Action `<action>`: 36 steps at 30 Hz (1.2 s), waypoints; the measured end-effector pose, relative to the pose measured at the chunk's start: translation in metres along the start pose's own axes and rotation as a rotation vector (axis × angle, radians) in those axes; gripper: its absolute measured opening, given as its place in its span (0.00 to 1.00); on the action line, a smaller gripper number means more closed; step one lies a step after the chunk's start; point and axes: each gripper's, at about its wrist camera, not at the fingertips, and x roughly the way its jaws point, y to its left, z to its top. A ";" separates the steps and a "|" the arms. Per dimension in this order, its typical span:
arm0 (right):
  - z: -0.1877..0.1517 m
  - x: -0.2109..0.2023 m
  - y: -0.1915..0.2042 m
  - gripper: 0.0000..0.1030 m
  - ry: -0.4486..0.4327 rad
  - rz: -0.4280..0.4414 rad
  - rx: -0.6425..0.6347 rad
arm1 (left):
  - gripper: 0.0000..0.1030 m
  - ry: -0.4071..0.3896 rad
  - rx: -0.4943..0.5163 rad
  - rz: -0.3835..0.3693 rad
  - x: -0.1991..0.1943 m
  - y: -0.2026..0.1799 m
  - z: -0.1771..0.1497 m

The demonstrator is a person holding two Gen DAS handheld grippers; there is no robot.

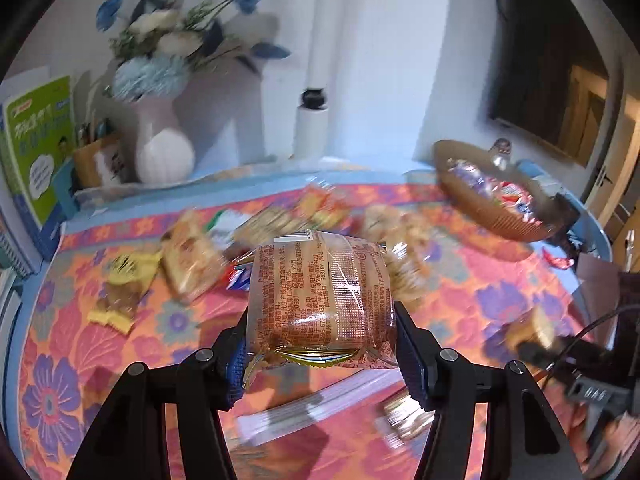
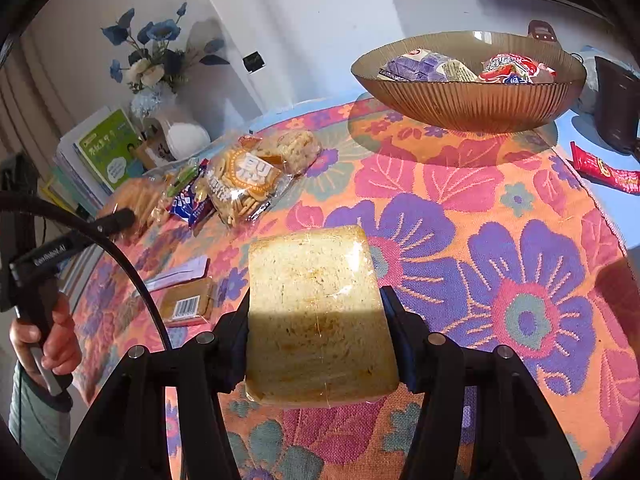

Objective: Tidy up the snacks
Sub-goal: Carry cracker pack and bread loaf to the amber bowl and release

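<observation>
In the left wrist view, the left gripper is closed on a wrapped cake packet, the printed back side facing the camera. The packet stands up from the jaws, its long axis pointing forward and away from the claw. It is lifted above the flowered tablecloth. The brown bowl lies ahead and to the right of this packet, well apart from it, and a loose heap of snacks lies on the cloth between and to the left. This view is blurred, so small details are not clear.

In the right wrist view, the right gripper is closed on a wrapped bread slice, held by its two side edges, the long axis again pointing forward. The brown bowl is ahead and a little to the right, with some packets already inside. I judge the right hand is nearer to the bowl, so its slice probably goes in first, moving forward and up over the rim. A red sachet lies beside the bowl, on the right.
</observation>
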 end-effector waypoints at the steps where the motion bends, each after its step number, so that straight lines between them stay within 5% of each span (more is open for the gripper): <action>1: 0.000 0.000 -0.001 0.55 -0.002 0.004 0.006 | 0.58 -0.007 0.002 -0.013 -0.001 -0.007 0.003; 9: 0.001 -0.009 -0.009 0.55 -0.040 0.041 0.047 | 0.58 -0.060 0.046 -0.148 -0.006 -0.059 0.045; 16: 0.030 -0.045 -0.011 0.55 -0.165 0.037 0.108 | 0.58 -0.137 0.115 -0.248 -0.001 -0.105 0.109; 19: 0.053 -0.068 -0.013 0.55 -0.262 -0.021 0.131 | 0.58 -0.149 0.130 -0.284 0.013 -0.123 0.135; 24: 0.109 -0.098 -0.029 0.55 -0.440 -0.269 0.203 | 0.58 -0.110 0.141 -0.306 0.058 -0.154 0.168; 31: 0.154 -0.068 -0.070 0.55 -0.401 -0.378 0.297 | 0.59 0.000 0.153 -0.346 0.125 -0.183 0.174; 36: 0.156 -0.052 -0.082 0.69 -0.354 -0.385 0.300 | 0.72 0.030 0.131 -0.338 0.134 -0.183 0.175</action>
